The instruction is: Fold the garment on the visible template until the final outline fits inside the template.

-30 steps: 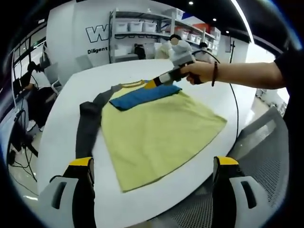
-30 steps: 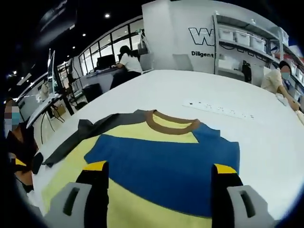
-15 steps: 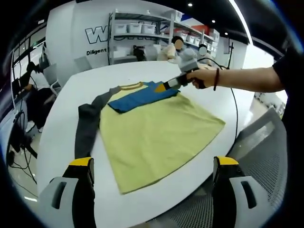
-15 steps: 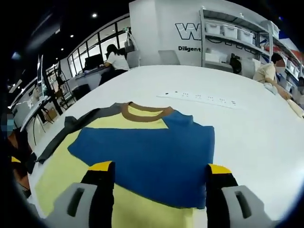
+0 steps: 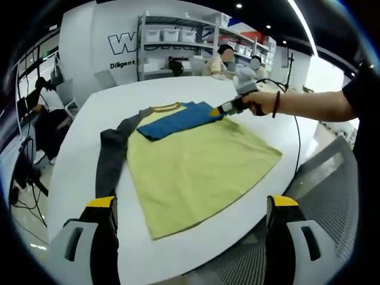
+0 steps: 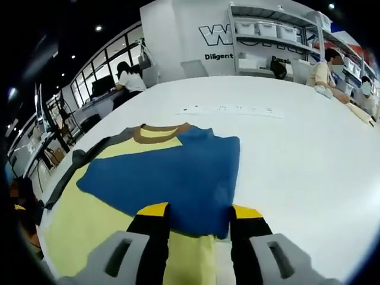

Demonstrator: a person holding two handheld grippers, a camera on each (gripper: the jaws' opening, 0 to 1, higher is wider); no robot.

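Observation:
A yellow T-shirt [image 5: 199, 163] lies flat on the white table [image 5: 83, 148]. Its blue sleeve [image 5: 178, 120] is folded across the chest, and its grey sleeve [image 5: 110, 157] stretches out to the left. My left gripper [image 5: 192, 203] hovers wide open over the hem near the table's front edge, holding nothing. A person's hand holds my right gripper [image 5: 218, 111] at the blue sleeve's right edge. In the right gripper view, the right gripper [image 6: 199, 211] has its jaws narrowed but still apart. The blue sleeve [image 6: 172, 175] has its near edge between them. The brown collar [image 6: 155, 132] lies beyond.
A white strip with dark marks [image 6: 228, 109] lies on the table past the shirt. Shelves with bins [image 5: 178, 41] and seated people [image 5: 222, 59] are at the far side. A mesh chair [image 5: 332, 190] stands by the table's right edge.
The right gripper has drawn back to the blue sleeve's right edge, and its jaws have closed in from wide to narrow. The left gripper has hardly moved.

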